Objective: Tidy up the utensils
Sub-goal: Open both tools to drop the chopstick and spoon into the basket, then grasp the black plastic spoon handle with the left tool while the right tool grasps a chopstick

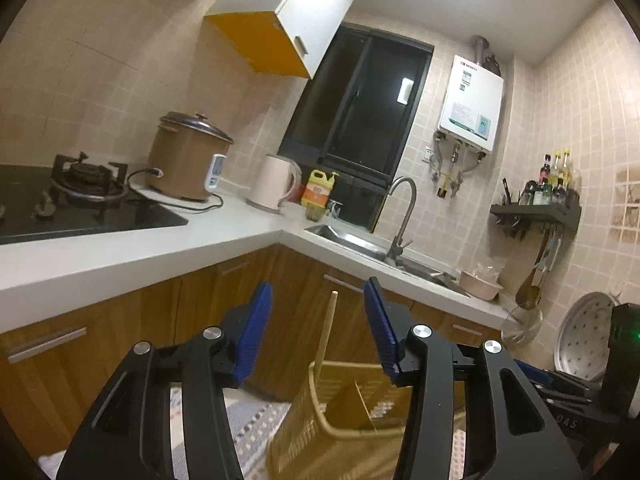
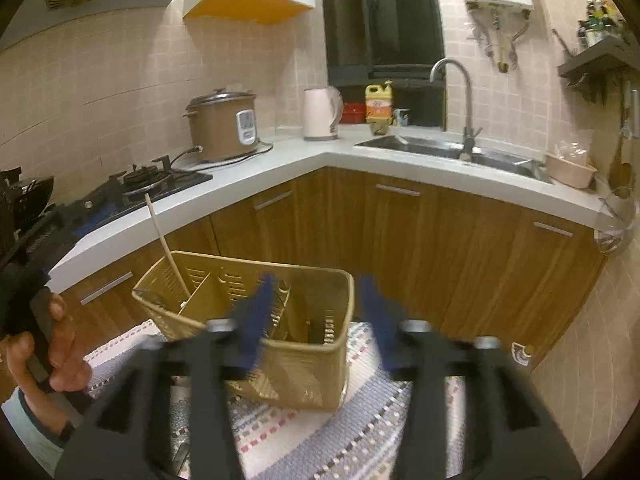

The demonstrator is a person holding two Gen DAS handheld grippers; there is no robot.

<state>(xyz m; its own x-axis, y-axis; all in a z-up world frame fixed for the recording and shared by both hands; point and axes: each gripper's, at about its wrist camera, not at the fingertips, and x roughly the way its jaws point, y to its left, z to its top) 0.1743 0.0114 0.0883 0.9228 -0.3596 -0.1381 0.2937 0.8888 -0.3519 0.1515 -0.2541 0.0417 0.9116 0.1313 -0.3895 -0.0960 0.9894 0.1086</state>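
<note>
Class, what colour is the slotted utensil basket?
Tan-yellow; the basket shows best in the right wrist view.

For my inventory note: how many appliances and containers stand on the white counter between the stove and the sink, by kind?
Rice cooker: 1
Electric kettle: 1
Yellow detergent bottle: 1
Total: 3

A tan slotted plastic utensil basket with internal dividers sits on a woven mat. One pale wooden chopstick leans upright in its left end compartment.
</note>
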